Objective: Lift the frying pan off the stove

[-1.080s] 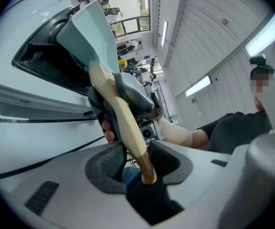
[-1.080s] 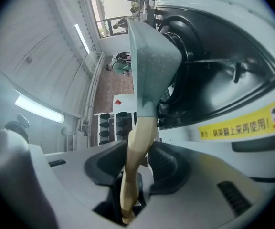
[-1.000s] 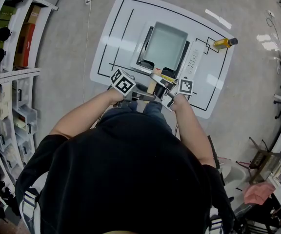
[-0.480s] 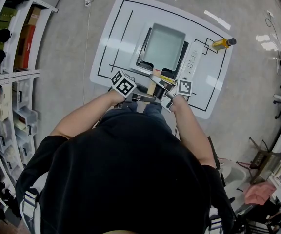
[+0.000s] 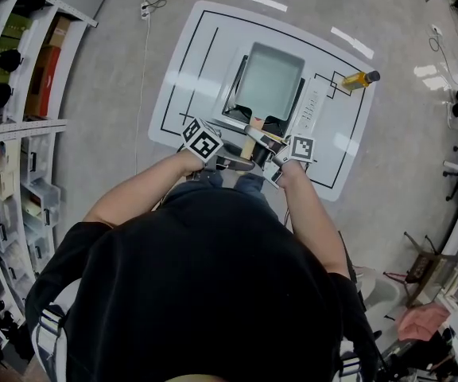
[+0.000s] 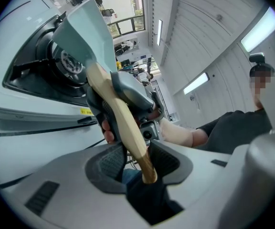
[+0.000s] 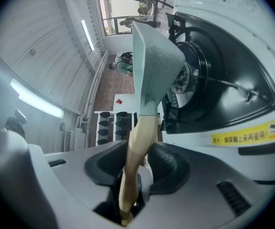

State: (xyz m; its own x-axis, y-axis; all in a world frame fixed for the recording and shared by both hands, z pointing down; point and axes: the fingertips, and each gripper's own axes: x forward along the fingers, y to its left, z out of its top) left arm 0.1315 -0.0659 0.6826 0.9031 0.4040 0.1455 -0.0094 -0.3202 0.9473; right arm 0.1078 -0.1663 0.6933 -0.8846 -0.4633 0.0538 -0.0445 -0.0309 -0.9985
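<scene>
One frying pan (image 5: 270, 78), empty, over one stove (image 5: 315, 102); one bottle (image 5: 356, 79) on tabletop (image 5: 193, 62); my left hand-held gripper (image 6: 133, 159) and right hand-held gripper (image 7: 135, 163) both clamp its handle (image 6: 123, 118).

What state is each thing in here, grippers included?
frying pan: over the stove; whether it is lifted yet is unclear
pan handle: between both grippers' jaws
left gripper: shut on pan handle
right gripper: shut on pan handle
bottle: cap on

Lab or test room, not home: storage shelves (image 5: 22, 126) with boxes, line-marked white bench (image 5: 193, 62), cable (image 5: 143, 62) across grey floor (image 5: 102, 94), ceiling strip lights (image 6: 195, 83).
</scene>
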